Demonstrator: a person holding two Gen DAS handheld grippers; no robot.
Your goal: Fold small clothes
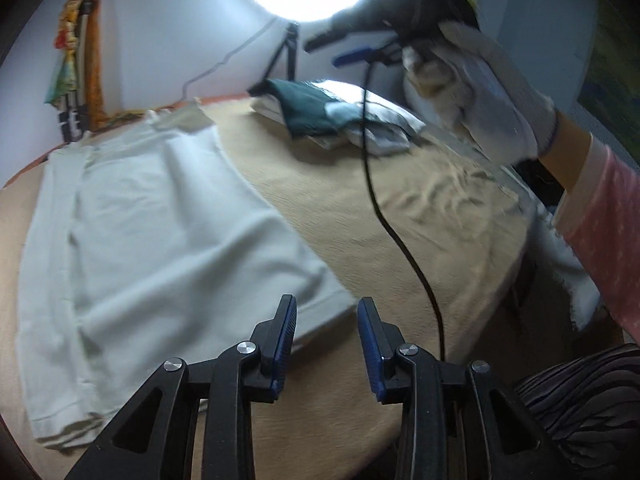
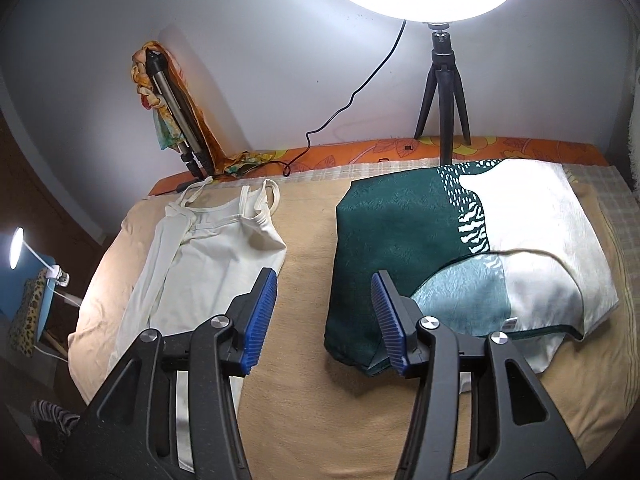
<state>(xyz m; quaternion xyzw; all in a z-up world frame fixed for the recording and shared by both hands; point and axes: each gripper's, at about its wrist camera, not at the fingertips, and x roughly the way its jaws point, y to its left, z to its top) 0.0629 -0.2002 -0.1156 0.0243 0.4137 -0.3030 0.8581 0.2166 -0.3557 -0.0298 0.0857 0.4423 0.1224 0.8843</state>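
I logged the work surface as a bed covered by a tan blanket [image 2: 312, 360], finely ribbed in texture and rumpled toward its right edge, set against a plain pale wall [image 2: 260, 40]. An orange floral-print strip [image 2: 360, 150] ran along the far edge under the wall. A lit ring light [image 2: 416, 4] stood on a small black tripod [image 2: 442, 92] at the back, its black cable [image 2: 352, 100] trailing down the wall; a folded tripod wrapped in a patterned scarf [image 2: 168, 92] leaned in the corner. Off the left side I saw a small desk lamp [image 2: 16, 248] glowing over a blue surface. The task garment, a cream camisole [image 2: 208, 264] with thin shoulder straps, lay flat on the left half of the blanket, soft knit, one side folded inward in a long narrow strip. A pillow [image 2: 500, 248], smooth satin-like cloth in dark green, teal and white patches, lay well apart to its right. The left gripper [image 1: 327, 344] hung above the camisole's hem corner, its blue ribbed pads spread, holding nothing. The right gripper [image 2: 324, 316] hovered over the bare blanket between camisole and pillow, fingers likewise spread and empty. In the left wrist view I saw the white-gloved right hand [image 1: 472, 96] gripping that tool, motion-blurred.
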